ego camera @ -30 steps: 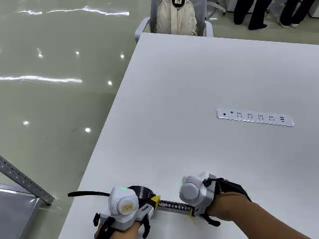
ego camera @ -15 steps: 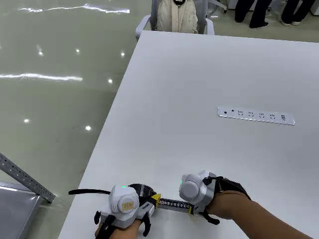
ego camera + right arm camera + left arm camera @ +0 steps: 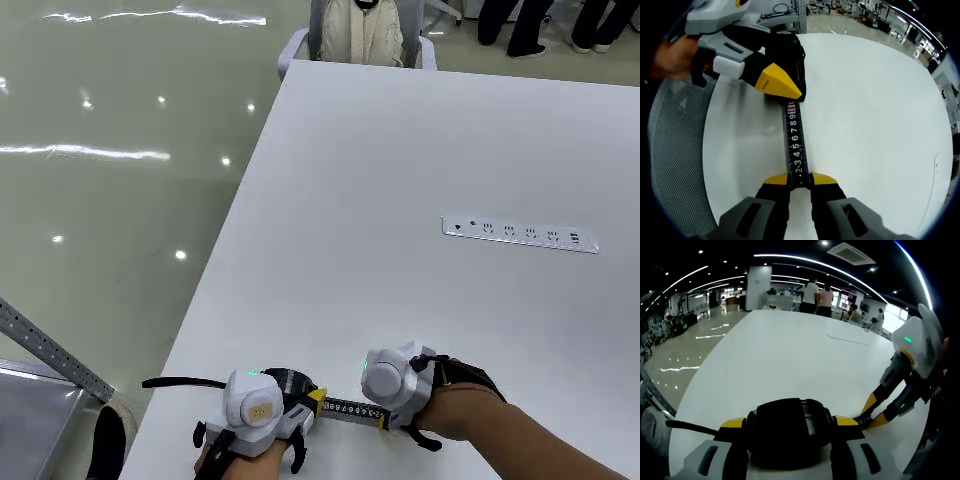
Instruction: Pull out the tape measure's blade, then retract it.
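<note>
A black tape measure case [image 3: 789, 431] sits between the yellow-tipped jaws of my left gripper [image 3: 298, 408], which is shut on it at the table's near edge. A short stretch of numbered blade [image 3: 796, 149] runs from the case [image 3: 789, 52] to my right gripper [image 3: 800, 179], shut on the blade's end. In the head view the blade [image 3: 347, 409] spans the small gap between the case [image 3: 287, 384] and my right gripper [image 3: 384, 416]. A black strap [image 3: 180, 383] trails left from the case. The right gripper [image 3: 875, 416] enters the left gripper view from the right.
The white table [image 3: 420, 170] stretches far ahead. A white power strip [image 3: 520, 235] lies at mid right. A chair with a pale jacket [image 3: 362, 30] stands at the far end, people behind it. The table's left edge drops to a shiny floor [image 3: 110, 150].
Both grippers keep their hold and stay nearly where they were. The blade's exposed length looks about the same. The head camera has shifted slightly.
</note>
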Available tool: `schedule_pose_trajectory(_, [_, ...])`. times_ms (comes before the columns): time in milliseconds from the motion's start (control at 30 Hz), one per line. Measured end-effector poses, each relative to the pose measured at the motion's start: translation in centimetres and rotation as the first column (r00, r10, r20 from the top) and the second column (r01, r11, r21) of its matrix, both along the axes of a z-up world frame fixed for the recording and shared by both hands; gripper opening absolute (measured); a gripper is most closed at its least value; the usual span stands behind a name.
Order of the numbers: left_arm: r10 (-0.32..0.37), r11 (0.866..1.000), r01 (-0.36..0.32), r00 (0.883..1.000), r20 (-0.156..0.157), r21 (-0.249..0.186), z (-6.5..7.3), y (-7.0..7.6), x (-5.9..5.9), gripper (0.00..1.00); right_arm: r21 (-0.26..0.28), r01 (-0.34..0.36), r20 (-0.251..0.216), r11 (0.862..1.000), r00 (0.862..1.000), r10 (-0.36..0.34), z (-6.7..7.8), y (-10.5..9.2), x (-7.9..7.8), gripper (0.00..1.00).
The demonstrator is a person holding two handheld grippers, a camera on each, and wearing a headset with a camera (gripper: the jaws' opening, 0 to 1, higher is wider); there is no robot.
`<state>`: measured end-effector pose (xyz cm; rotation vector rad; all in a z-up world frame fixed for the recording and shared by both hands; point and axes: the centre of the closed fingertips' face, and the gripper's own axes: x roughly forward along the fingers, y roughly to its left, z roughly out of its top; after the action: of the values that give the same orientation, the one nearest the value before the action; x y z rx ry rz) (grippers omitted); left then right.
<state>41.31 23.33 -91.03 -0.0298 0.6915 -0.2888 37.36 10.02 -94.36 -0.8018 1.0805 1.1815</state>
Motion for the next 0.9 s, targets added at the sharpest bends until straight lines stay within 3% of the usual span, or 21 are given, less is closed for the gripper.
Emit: schedule_pose_trajectory(900, [-0.001,1.000,0.001,1.000,0.004,-0.002,-0.1,0.0,0.1,0.63,0.050,-0.022,0.000,0.999,1.000,0.023,0.0,1.5,-0.1,0.15])
